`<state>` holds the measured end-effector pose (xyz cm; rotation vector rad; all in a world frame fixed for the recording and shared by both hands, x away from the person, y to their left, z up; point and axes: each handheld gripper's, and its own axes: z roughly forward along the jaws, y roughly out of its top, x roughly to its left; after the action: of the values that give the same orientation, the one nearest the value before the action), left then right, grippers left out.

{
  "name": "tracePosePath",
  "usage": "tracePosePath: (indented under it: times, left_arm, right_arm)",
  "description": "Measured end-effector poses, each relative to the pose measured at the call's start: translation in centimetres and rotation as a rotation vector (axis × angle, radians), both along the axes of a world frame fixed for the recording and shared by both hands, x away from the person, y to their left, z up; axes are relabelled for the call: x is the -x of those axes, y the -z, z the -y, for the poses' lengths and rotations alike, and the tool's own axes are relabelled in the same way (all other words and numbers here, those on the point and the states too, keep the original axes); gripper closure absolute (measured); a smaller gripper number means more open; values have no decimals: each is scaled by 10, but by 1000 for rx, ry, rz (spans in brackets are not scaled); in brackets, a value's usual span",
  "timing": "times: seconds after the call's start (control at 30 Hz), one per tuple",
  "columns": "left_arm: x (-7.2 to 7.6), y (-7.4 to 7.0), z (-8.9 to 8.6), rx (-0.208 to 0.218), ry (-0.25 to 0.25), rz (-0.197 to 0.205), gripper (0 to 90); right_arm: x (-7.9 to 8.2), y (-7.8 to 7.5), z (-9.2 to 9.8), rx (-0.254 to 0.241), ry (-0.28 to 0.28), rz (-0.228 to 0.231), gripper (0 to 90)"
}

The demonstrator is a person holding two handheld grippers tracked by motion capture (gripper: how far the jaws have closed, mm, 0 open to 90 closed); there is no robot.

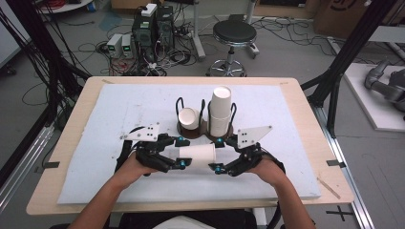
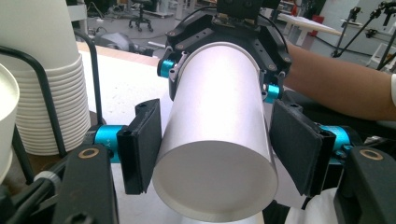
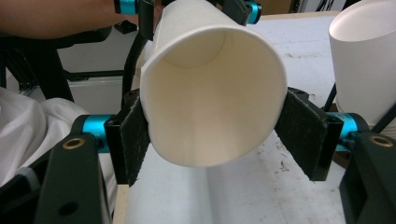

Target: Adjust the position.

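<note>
Both hands are reaching in level from opposite sides, left gripper point(image 1: 180, 153) and right gripper point(image 1: 218, 154) each pinching one end of a sideways paper cup point(image 1: 197, 154) just above the white mat point(image 1: 119, 109), in front of the cup holder point(image 1: 180, 127).

Each black tool point(image 1: 177, 153) has blue knuckles, flat pads and a grey perforated plate.

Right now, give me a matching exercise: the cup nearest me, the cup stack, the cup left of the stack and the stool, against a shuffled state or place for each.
1 nearest cup
2 stack
3 cup left of the stack
4 stool

A on the floor
B tilted, mouth toward the camera
C lifted, lying level
D standing upright

Pairs: 1-C, 2-D, 3-B, 4-A
</note>
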<state>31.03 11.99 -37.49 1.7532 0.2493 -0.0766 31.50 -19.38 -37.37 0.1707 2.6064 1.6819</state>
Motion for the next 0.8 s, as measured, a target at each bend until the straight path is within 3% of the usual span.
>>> tracePosePath:
  times: [0.4, 0.47, 0.5, 0.63, 0.67, 0.7, 0.73, 0.8]
  left_arm:
    - [-2, 3, -2, -7, -8, -20, 275]
    - [-2, 5, -1, -22, 7, -21, 280]
    - [-1, 5, 0, -25, 22, -16, 347]
    - [-2, 6, 0, -15, 27, -21, 352]
    - [-3, 6, -1, -6, 22, -22, 351]
    - [-3, 6, -2, 7, 14, -23, 349]
    - [-3, 6, -3, 17, 10, -21, 349]
    - [-4, 6, -6, 44, 3, -20, 350]
  right_arm:
    - [-1, 0, 1, -10, -5, -6, 316]
    - [-1, 0, 1, -8, -9, -8, 316]
    - [-1, 0, 2, -3, -9, -8, 316]
    - [-1, 0, 2, -7, -5, -23, 287]
    - [-1, 0, 2, -17, 5, -38, 259]
    - [-2, -1, 2, -61, 41, -64, 195]
    - [-2, -1, 2, -61, 41, -64, 195]
    - [-3, -3, 6, -120, 62, -92, 190]
